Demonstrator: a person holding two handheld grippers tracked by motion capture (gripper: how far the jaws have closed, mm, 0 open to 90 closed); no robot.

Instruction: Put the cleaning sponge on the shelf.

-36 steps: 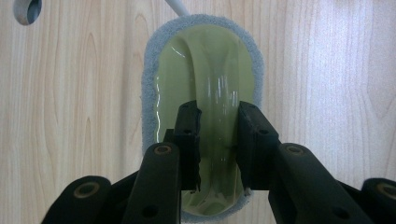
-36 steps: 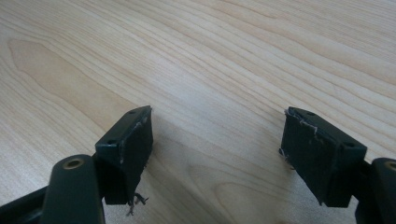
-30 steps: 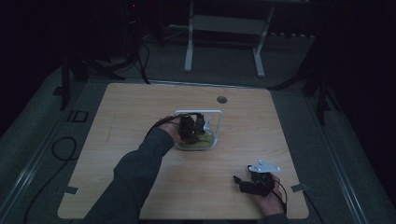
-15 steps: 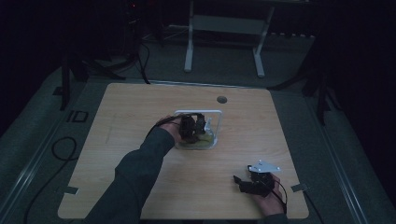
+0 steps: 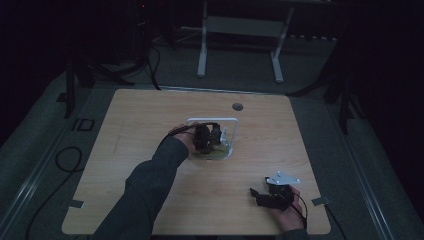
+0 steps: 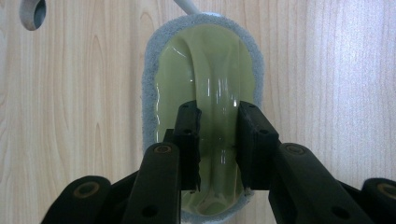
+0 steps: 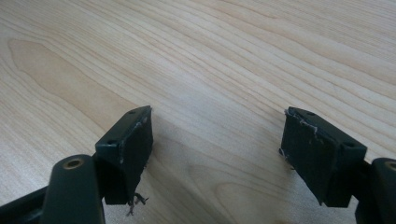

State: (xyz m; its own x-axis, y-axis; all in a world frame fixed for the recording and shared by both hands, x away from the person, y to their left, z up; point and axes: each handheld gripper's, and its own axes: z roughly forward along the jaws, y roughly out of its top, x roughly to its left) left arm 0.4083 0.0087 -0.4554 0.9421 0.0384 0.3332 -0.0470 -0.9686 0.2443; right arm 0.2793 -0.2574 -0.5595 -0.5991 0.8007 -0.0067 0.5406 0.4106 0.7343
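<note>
A green translucent scrubber (image 6: 205, 60) with a grey sponge rim lies flat on the wooden table (image 5: 150, 125). My left gripper (image 6: 218, 112) comes down on it from above, jaws shut on the raised ridge of its handle. In the high view that gripper (image 5: 209, 137) sits at the table's middle, over the scrubber (image 5: 215, 152) and inside a white frame (image 5: 212, 120). My right gripper (image 5: 255, 197) rests near the front right corner, held in a hand. Its jaws stand wide open over bare wood (image 7: 217, 135), holding nothing.
A round grommet hole (image 5: 237, 106) lies behind the white frame, also seen as the hole (image 6: 33, 11) at the upper left of the left gripper view. A white rod (image 6: 187, 5) touches the scrubber's far end. Dark floor, cables and a table frame surround the table.
</note>
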